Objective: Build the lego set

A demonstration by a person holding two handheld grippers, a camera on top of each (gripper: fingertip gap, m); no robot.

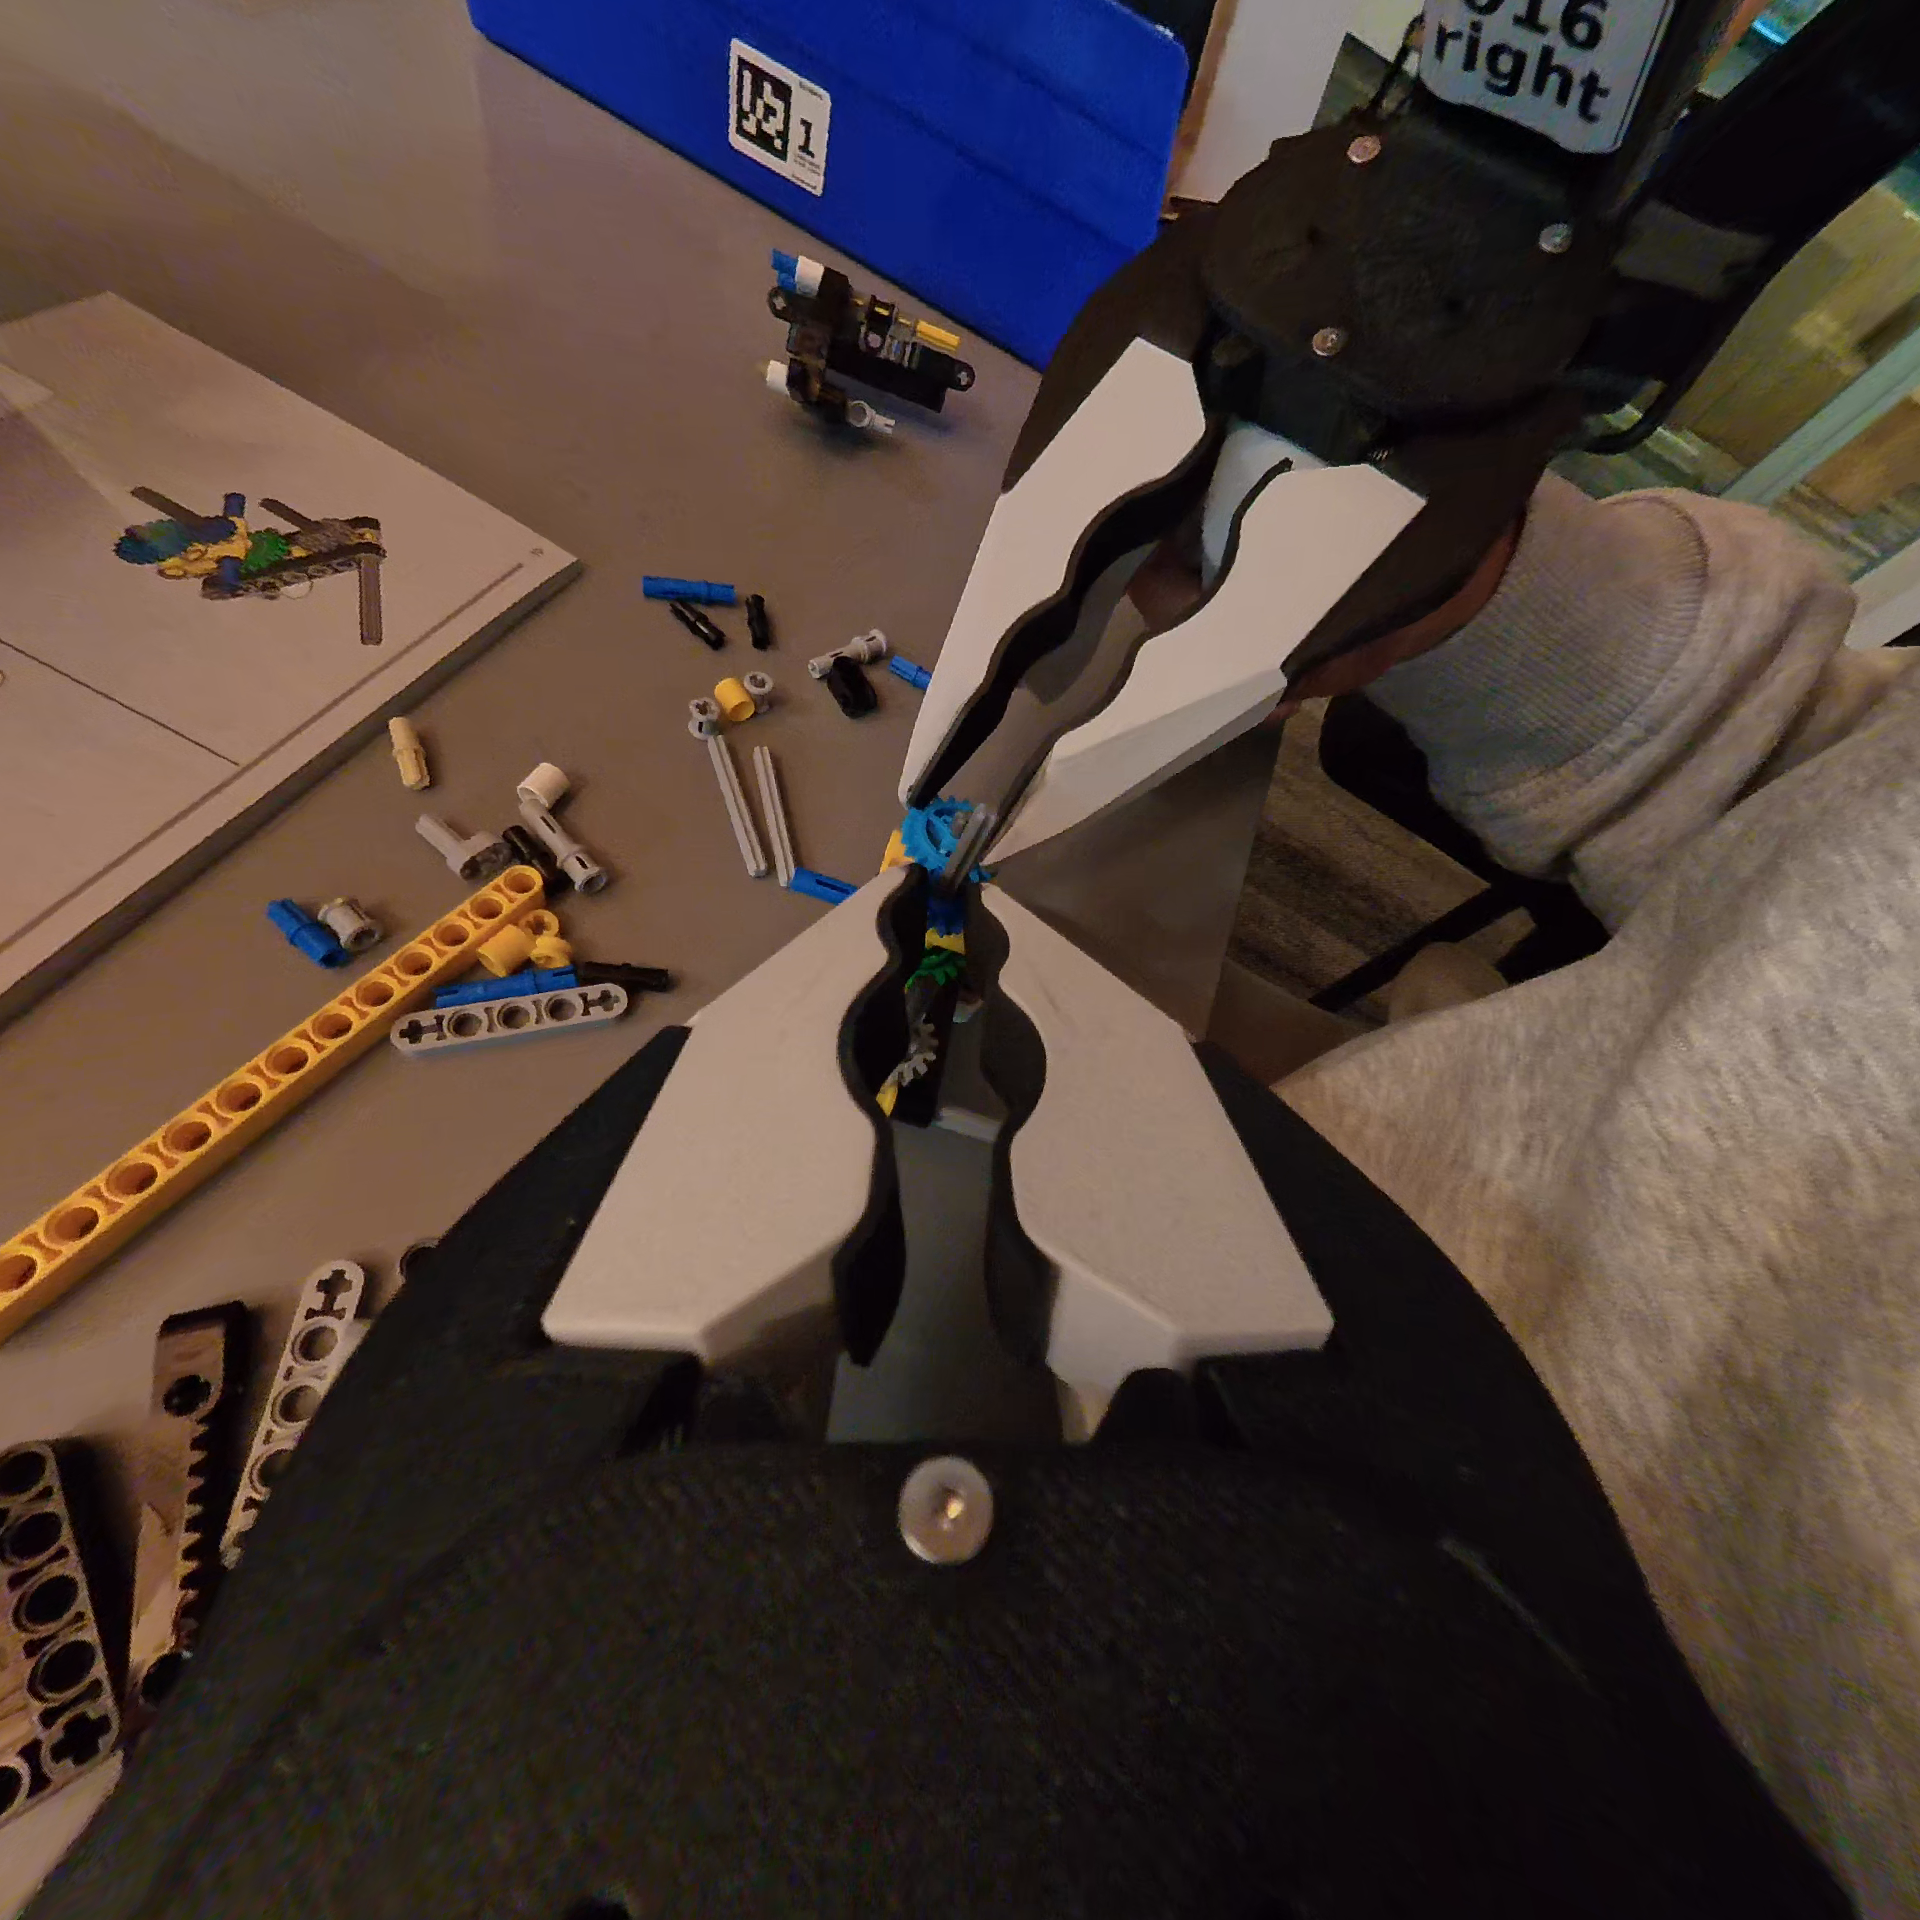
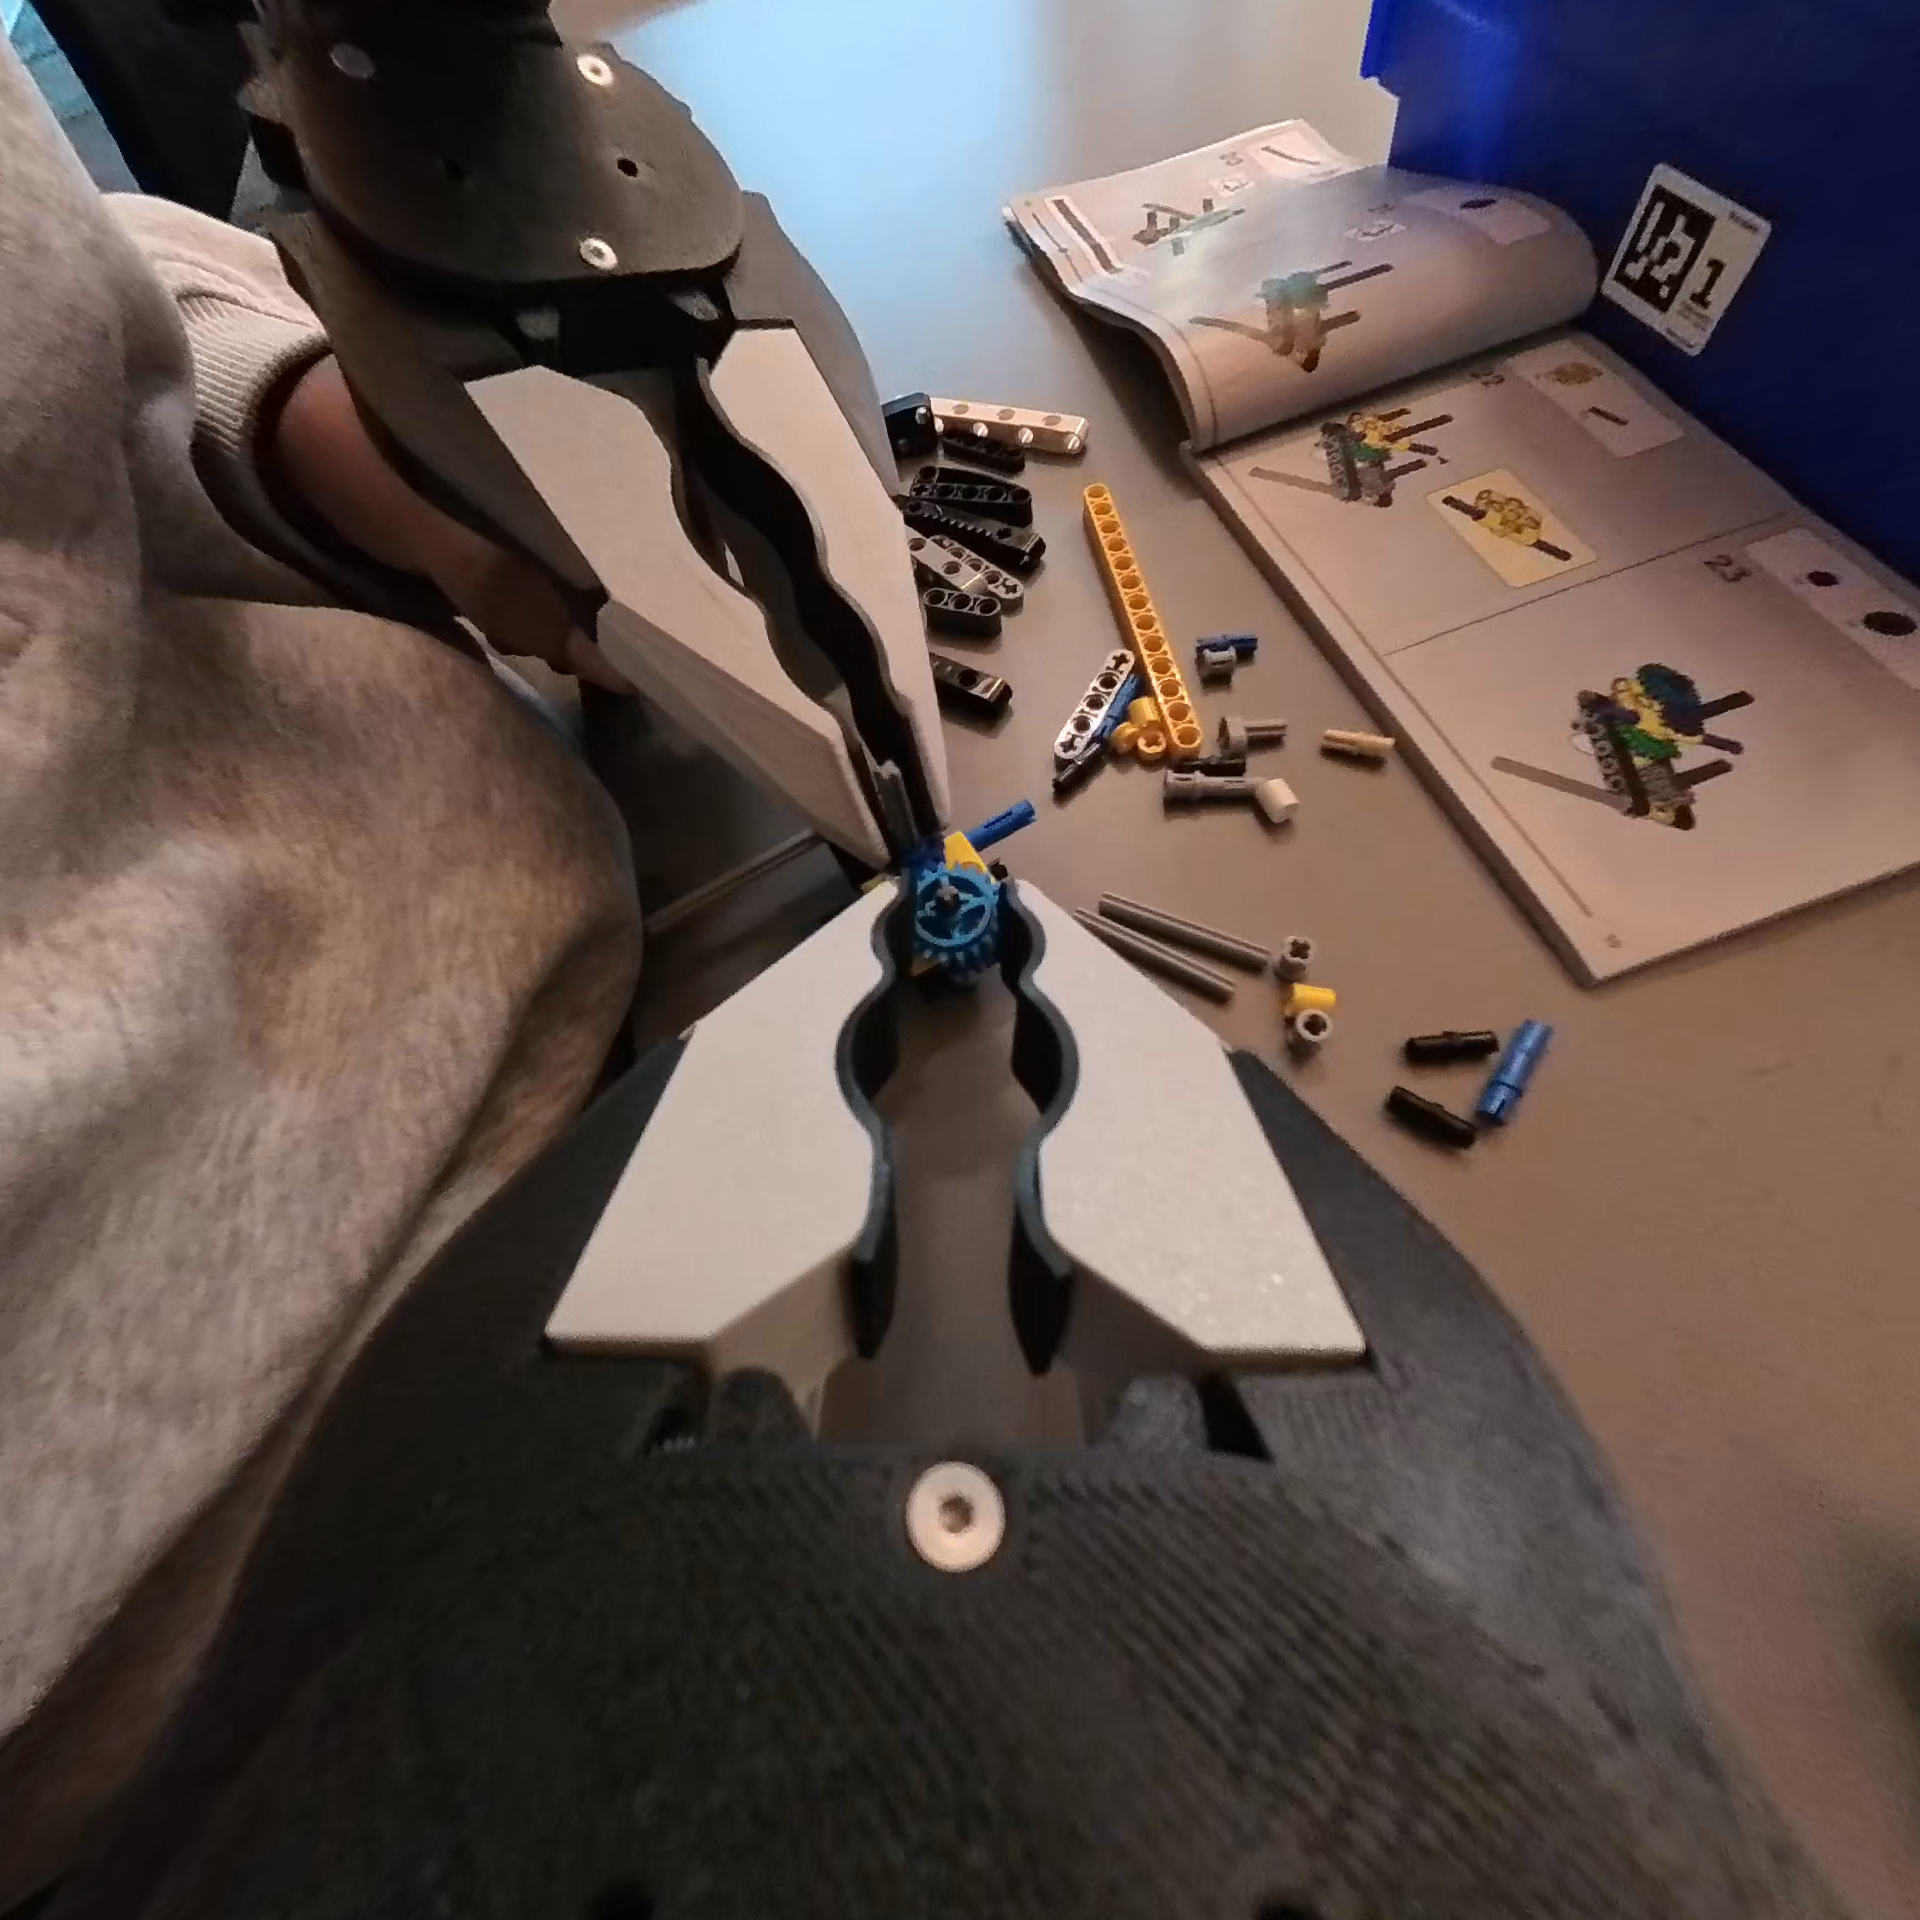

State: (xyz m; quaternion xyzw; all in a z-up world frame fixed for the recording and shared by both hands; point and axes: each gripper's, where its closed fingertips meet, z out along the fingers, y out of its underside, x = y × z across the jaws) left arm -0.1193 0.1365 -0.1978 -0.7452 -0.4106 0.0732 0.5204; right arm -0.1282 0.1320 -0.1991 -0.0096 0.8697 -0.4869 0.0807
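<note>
My left gripper (image 1: 940, 899) is shut on a small gear assembly (image 1: 928, 987), a black piece with green, yellow, grey and blue gears, held in the air at the table's near edge. My right gripper (image 1: 956, 826) comes in from the upper right and meets it tip to tip. It is shut on the blue gear (image 1: 930, 829) at the top of the assembly, with a thin grey piece beside the gear. In the right wrist view the right gripper (image 2: 951, 904) frames the blue gear (image 2: 943, 920) face-on. The left gripper (image 2: 899, 821) reaches in from the upper left.
On the grey table lie an open instruction booklet (image 1: 208, 623), a long yellow beam (image 1: 260, 1081), two grey axles (image 1: 753, 805), several loose pins, black and grey beams (image 2: 966, 520) and a small black sub-assembly (image 1: 862, 343). A blue bin (image 1: 935, 135) stands behind. A grey sleeve (image 1: 1662, 1039) fills the right. Only a small space, under 4 cm, lies between the two pairs of fingers.
</note>
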